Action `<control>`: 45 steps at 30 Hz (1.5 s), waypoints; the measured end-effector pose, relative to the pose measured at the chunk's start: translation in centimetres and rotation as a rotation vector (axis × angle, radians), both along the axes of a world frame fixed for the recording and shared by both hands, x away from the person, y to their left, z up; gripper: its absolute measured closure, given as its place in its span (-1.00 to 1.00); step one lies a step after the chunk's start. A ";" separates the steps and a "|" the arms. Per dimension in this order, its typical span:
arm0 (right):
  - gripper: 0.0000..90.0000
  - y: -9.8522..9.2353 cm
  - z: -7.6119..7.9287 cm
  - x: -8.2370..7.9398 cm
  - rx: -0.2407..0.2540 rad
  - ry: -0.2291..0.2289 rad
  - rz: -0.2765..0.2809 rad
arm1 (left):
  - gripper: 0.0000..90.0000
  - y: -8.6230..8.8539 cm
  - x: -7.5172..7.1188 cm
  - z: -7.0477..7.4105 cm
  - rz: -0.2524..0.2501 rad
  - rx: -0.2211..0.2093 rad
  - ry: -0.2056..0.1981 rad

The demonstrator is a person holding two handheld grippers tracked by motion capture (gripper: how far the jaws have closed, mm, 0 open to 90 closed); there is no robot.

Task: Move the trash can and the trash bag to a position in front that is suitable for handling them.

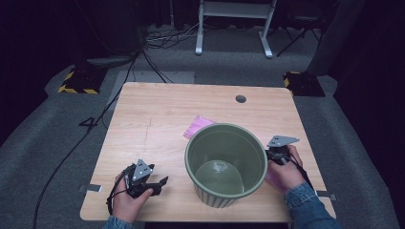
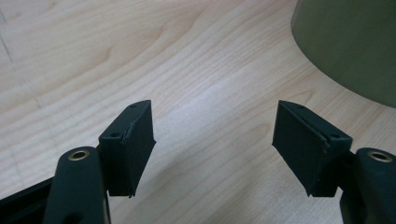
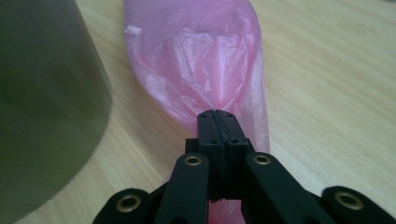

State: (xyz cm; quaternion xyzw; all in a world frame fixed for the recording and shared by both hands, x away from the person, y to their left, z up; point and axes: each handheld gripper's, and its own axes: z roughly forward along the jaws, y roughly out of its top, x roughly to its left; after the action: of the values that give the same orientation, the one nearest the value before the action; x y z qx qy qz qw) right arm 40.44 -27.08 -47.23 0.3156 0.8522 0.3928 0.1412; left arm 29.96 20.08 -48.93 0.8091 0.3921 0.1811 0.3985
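Observation:
A green ribbed bin (image 1: 226, 128) stands empty near the front middle of the wooden table (image 1: 157, 105). A pink plastic bag (image 1: 197, 125) lies flat behind and to the right of it, mostly hidden by the bin. In the right gripper view the bag (image 3: 205, 56) is pinched at its bunched edge by my right gripper (image 3: 218, 116), which is shut on it just right of the bin wall (image 3: 42, 93). That gripper (image 1: 277, 153) sits at the bin's right side. My left gripper (image 1: 160, 183) rests open on the table left of the bin, its jaws (image 2: 215, 144) wide over bare wood beside the bin (image 2: 345, 42).
A round cable hole (image 1: 240, 98) sits at the table's far edge. On the grey floor beyond are a black cable (image 1: 90, 129), two yellow-black striped bases (image 1: 79, 81), and a white frame (image 1: 234, 14). Bare wood lies left and behind the bin.

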 end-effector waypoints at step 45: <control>1.00 -8.5 15.3 -5.1 0.258 -0.276 0.062 | -0.37 0.4 0.0 0.4 -0.012 -0.032 -0.004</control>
State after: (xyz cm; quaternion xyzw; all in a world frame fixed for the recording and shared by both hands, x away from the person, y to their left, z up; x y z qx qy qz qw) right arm 35.30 -35.54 -31.92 0.2480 0.7765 0.5426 0.2029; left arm 30.00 20.44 -48.57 0.8046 0.3891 0.1740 0.4134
